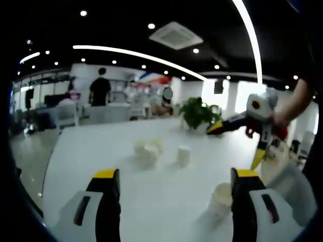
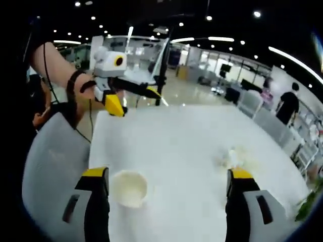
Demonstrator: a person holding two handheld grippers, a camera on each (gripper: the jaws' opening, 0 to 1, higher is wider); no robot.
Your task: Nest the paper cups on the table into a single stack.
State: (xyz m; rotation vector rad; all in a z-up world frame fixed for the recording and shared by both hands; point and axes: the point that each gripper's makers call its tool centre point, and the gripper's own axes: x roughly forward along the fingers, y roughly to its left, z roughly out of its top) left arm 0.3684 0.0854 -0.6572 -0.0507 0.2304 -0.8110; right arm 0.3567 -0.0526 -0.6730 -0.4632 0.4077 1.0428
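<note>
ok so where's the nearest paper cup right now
In the right gripper view the paper cup stands upright on the white table, just inside the right gripper's left jaw, near the table's edge.

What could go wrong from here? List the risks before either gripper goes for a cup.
1. The nearest white paper cup stands upright and open close to the white table's edge; a misjudged approach by the right gripper, jaws open, might knock it off.
2. The small cluster of white paper cups sits tightly together; the left gripper, also open, could topple neighbours.
3. Both grippers face each other across the table and could collide.
</note>
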